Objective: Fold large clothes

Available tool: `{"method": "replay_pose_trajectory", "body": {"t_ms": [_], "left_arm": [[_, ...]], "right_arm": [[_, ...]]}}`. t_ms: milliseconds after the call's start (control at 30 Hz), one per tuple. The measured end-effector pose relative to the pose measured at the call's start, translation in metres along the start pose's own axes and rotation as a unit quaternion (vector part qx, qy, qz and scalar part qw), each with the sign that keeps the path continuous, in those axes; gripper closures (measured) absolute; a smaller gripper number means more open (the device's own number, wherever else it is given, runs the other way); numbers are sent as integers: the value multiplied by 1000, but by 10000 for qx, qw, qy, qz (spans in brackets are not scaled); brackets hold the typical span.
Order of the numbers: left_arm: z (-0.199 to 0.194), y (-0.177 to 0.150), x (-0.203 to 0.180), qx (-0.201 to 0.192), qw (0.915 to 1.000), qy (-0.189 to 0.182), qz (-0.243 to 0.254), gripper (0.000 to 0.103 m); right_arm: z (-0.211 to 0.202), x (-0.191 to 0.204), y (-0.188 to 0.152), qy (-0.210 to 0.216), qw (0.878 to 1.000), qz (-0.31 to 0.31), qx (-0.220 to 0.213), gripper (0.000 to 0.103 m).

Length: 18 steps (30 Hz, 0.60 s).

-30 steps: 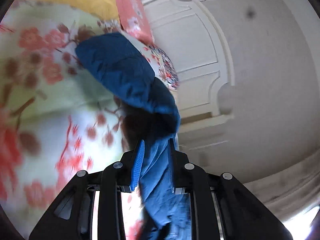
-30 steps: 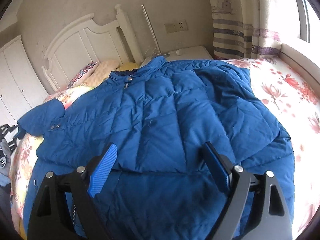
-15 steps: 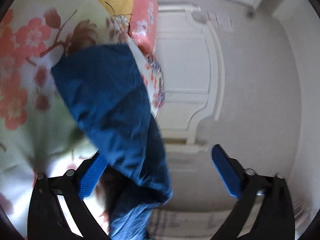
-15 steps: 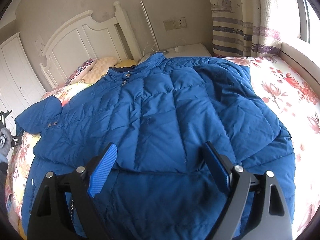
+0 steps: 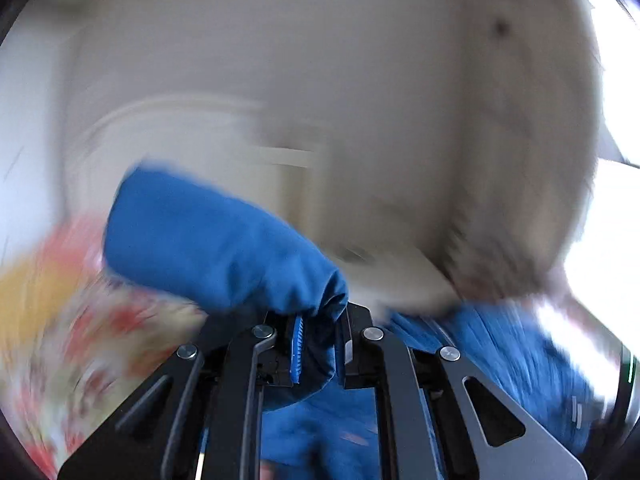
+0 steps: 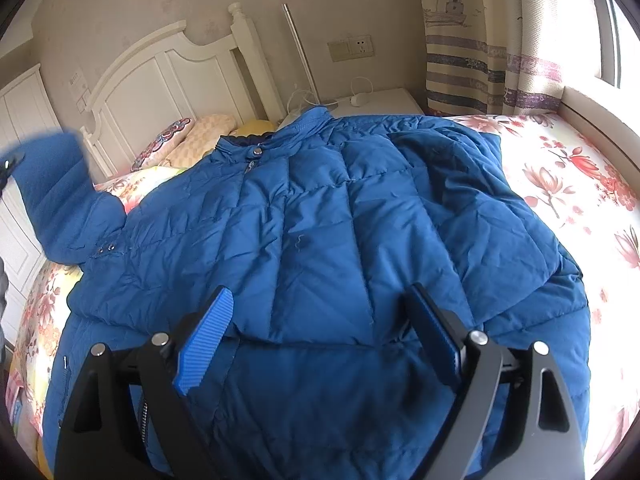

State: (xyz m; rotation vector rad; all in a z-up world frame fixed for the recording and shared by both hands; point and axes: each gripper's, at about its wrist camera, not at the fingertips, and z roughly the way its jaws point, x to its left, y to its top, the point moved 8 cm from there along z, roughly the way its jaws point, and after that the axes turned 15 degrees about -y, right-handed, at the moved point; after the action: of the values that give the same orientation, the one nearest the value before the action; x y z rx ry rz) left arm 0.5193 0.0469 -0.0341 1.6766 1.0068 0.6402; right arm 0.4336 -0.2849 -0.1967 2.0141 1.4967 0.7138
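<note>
A large blue quilted jacket (image 6: 312, 220) lies spread front-up on the bed, collar toward the headboard. Its left sleeve (image 6: 60, 192) is raised off the bed at the left edge of the right wrist view. In the blurred left wrist view, my left gripper (image 5: 320, 320) is shut on the cuff end of that sleeve (image 5: 208, 240), with fabric bunched between the pads. My right gripper (image 6: 320, 308) hangs open above the jacket's lower front, nothing between its fingers. The other sleeve is folded in across the jacket's right side.
The floral bedsheet (image 6: 580, 184) shows to the right of the jacket. Pillows (image 6: 188, 136) lie by the white headboard (image 6: 160, 68). A white nightstand (image 6: 380, 100) and a striped curtain (image 6: 480, 40) stand behind, with white cabinet doors (image 6: 20, 100) at the far left.
My left gripper opened, letting the sleeve slip, then shut again on the cuff and swung round. The sleeve now stands higher at the left. The right gripper has kept still.
</note>
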Motion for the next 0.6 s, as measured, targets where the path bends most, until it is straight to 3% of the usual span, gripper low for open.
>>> {"method": "replay_pose_trajectory", "body": {"t_ms": [67, 133, 200, 233, 267, 400, 467, 533, 600], "left_arm": [[44, -30, -83, 809, 9919, -389, 899, 94], [76, -70, -132, 1488, 9780, -501, 1370, 94], [111, -114, -151, 2179, 9630, -707, 1421, 88], [124, -137, -160, 2545, 9544, -934, 1251, 86], [133, -153, -160, 2782, 9499, -901, 1103, 86], [121, -154, -162, 2727, 9539, -1060, 673, 82], [100, -134, -145, 2306, 9653, -1203, 254, 80], [61, -107, -123, 1549, 9823, -1048, -106, 68], [34, -99, -90, 1101, 9912, -551, -496, 8]], "right_arm": [[-2, -4, 1, 22, 10000, 70, -49, 16], [-4, -8, 3, 44, 9998, 186, -107, 16], [-7, -14, 4, 51, 9992, 340, -190, 16], [-9, -17, 5, 58, 9989, 398, -223, 16], [-8, -21, 5, -14, 9988, 457, -198, 16], [-9, -25, 6, 50, 9983, 531, -249, 16], [-9, -25, 6, 65, 9983, 532, -229, 16], [-10, -25, 6, 96, 9982, 545, -244, 16], [-10, -25, 5, 123, 9981, 551, -240, 16]]}}
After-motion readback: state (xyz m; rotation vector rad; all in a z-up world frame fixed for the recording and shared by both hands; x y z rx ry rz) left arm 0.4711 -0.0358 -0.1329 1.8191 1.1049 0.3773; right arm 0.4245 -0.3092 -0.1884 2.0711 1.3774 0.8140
